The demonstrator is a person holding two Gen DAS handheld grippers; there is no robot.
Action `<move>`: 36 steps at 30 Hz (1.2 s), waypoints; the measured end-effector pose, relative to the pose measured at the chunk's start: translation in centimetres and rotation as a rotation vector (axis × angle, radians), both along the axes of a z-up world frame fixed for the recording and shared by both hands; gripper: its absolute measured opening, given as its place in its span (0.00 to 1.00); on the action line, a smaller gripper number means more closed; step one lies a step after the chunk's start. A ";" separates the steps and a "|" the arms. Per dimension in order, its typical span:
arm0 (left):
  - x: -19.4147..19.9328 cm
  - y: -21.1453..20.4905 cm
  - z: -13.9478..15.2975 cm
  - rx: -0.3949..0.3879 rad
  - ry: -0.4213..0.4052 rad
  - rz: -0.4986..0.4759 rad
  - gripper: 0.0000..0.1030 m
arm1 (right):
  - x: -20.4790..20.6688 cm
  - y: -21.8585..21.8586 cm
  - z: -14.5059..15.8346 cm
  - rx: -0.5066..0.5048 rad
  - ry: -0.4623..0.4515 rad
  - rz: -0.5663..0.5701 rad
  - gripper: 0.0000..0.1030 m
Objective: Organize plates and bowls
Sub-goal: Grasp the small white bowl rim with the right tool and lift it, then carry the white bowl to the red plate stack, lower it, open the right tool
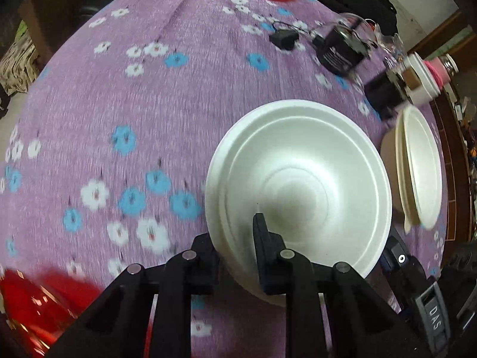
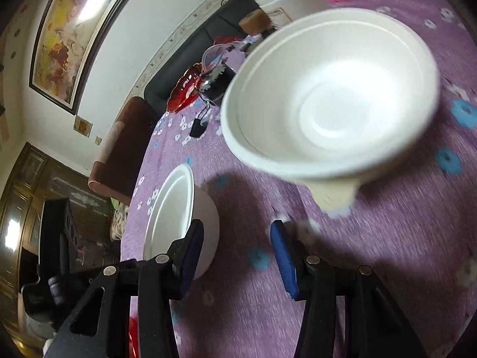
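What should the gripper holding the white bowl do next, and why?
Probably carry the white foam bowl, pinched at its rim by the left hand-held gripper, toward the other white foam bowl and nest it there; both look alike.

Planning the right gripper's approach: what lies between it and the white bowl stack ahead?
Only bare purple floral tablecloth, shown in the right wrist view, separates the open right gripper from the bowl stack.
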State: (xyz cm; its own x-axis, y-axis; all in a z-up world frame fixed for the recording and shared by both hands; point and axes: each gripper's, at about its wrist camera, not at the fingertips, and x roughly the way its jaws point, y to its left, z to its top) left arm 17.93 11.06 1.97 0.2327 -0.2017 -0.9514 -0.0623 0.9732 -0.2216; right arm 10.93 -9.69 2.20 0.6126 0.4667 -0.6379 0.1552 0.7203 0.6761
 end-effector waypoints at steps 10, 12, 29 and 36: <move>-7.5 -3.8 -0.3 -0.055 -0.031 -0.026 0.19 | -6.3 -3.9 0.7 -0.020 0.007 -0.038 0.50; -8.6 -4.5 -0.3 -0.062 -0.047 -0.033 0.18 | -7.8 -4.7 0.9 -0.043 0.006 -0.044 0.50; -12.5 -4.9 -0.2 -0.057 -0.102 -0.083 0.16 | -11.7 -5.7 2.2 -0.112 -0.058 -0.106 0.55; -12.5 -5.6 -0.1 -0.093 -0.145 -0.101 0.42 | -10.7 -3.5 0.7 -0.112 -0.021 -0.006 0.32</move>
